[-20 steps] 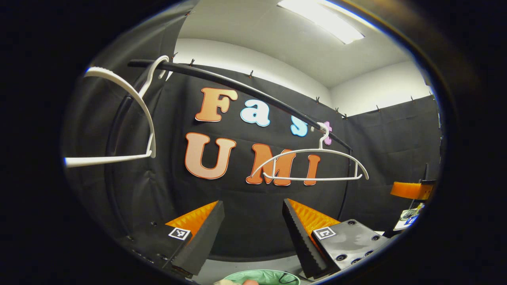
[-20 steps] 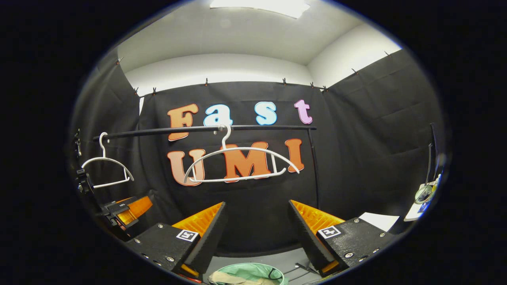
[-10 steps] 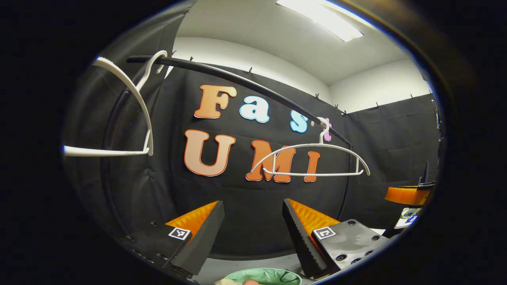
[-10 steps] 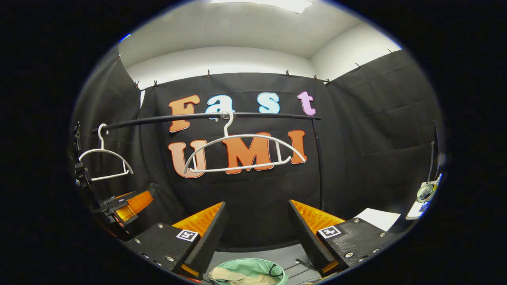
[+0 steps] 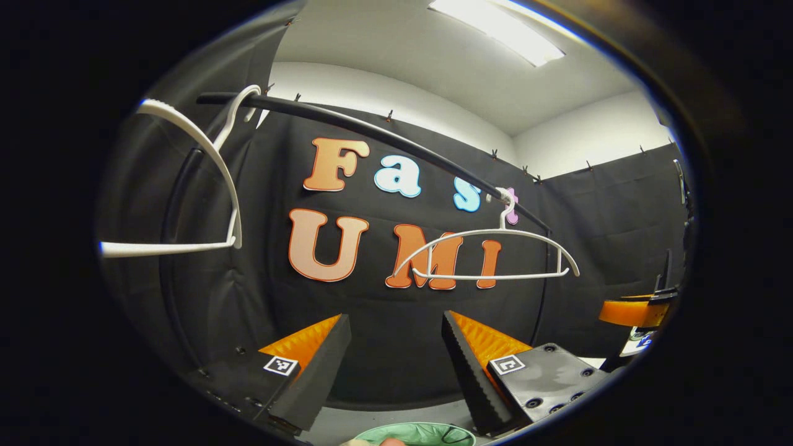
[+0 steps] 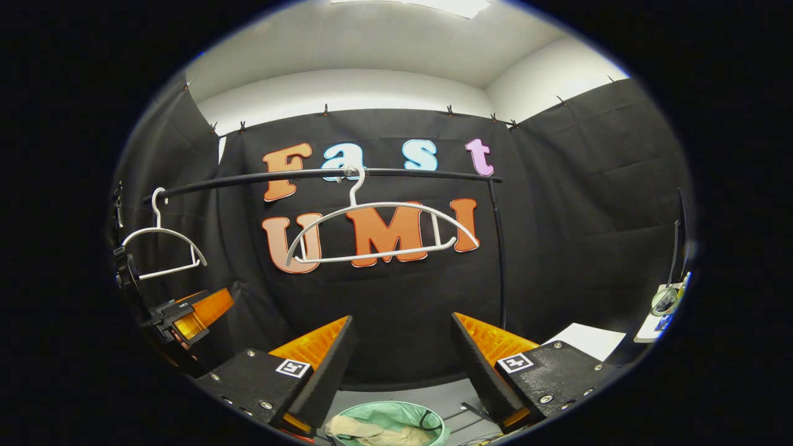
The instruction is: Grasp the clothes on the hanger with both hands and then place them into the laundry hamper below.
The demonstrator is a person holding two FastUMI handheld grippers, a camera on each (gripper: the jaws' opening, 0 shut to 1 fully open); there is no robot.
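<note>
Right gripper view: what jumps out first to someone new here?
Two bare white hangers on the black rail: one hanger at centre, a second hanger far left. Below, between the open fingers of the right gripper, the green hamper already holds a beige garment. In the left gripper view, the left gripper is also open and holds nothing.

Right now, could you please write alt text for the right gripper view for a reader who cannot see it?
The open right gripper points at two bare white hangers, one central and one far left, on a black rail. Below sits a green hamper with beige clothes inside; the left gripper appears at left.
</note>
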